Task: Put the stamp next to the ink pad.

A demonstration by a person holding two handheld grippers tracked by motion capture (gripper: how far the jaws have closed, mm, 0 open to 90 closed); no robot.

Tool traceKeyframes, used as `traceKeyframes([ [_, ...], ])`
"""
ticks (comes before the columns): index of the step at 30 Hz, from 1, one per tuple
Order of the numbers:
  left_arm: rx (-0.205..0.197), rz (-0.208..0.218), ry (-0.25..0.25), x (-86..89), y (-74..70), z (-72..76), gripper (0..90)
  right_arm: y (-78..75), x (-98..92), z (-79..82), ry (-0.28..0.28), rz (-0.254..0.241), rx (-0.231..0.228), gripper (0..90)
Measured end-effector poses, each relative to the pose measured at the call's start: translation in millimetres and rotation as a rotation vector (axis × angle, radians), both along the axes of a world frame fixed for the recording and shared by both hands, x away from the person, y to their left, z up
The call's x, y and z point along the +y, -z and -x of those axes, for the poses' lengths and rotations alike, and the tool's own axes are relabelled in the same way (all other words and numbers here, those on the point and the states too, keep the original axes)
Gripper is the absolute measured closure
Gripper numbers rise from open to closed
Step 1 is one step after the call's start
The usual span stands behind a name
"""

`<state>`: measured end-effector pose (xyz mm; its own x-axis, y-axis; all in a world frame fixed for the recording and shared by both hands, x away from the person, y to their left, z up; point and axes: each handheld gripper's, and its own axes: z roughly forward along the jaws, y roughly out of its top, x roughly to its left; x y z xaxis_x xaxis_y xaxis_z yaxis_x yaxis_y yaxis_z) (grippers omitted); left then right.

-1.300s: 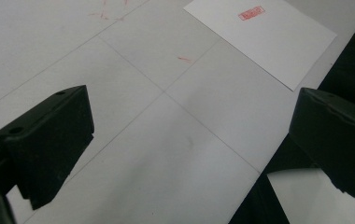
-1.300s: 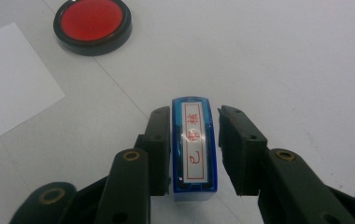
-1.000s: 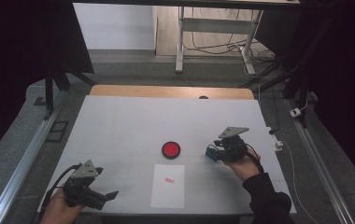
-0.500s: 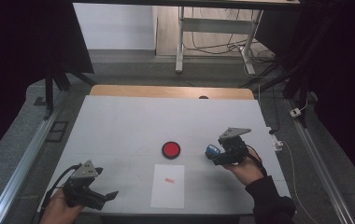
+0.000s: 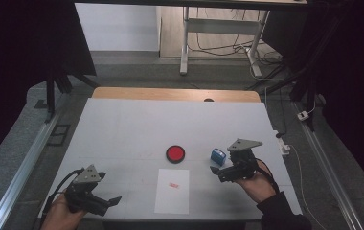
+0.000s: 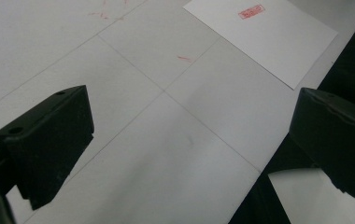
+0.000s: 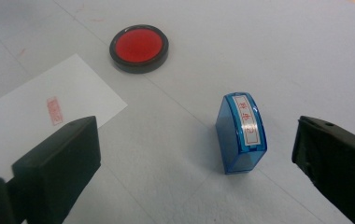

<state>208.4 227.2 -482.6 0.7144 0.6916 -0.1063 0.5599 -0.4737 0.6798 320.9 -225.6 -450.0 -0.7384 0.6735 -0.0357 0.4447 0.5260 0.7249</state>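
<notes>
The stamping work looks close to finished, judging by how things lie. A sheet of paper (image 5: 172,190) rests at the near middle of the table (image 5: 122,124) and already carries one small red rectangular imprint (image 5: 173,184) in its far half; the same mark shows on the paper in the right gripper view, to the left of the jaws. The blue stamp (image 7: 242,132) stands free on the bare table, right of the paper and well apart from it, with its labelled top facing up and nothing touching it. The right gripper (image 5: 214,168) has just been opening: its jaws stand wide apart, and though the stamp sits in the gap between them in its own view, neither pad presses on it, so the stamp has been set down and let go. The round red ink pad (image 5: 175,153), in its black rim, lies uncovered just beyond the far edge of the paper, left of the stamp. The left gripper (image 5: 115,200) hangs over the near left of the table, its jaws also apart with only tabletop between them, holding nothing. What seems left, if anything, is to draw the right hand clear of the stamp; whether more imprints are wanted cannot be told.
</notes>
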Motion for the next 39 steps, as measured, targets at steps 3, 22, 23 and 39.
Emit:
traceKeyframes([
  [3, 0.0, 0.0, 0.001, -0.1, 0.0, 0.0, 0.4, -1.2, -3.3, 6.4, 0.006, -0.018, -0.014, 0.0],
  [22, 0.003, 0.007, -0.006, 0.3, 0.0, -0.2, 0.3, -5.8, -37.0, 44.8, 0.121, -0.058, -0.052, 0.0],
  [23, 0.003, 0.007, -0.007, 0.4, 0.0, -0.2, 0.3, -5.5, -39.4, 46.8, 0.132, -0.063, -0.054, 0.0],
  [39, 0.0, 0.045, -0.027, 4.2, -0.3, 0.3, 0.0, 0.9, -69.7, 76.5, 0.209, -0.066, 0.005, 0.0],
])
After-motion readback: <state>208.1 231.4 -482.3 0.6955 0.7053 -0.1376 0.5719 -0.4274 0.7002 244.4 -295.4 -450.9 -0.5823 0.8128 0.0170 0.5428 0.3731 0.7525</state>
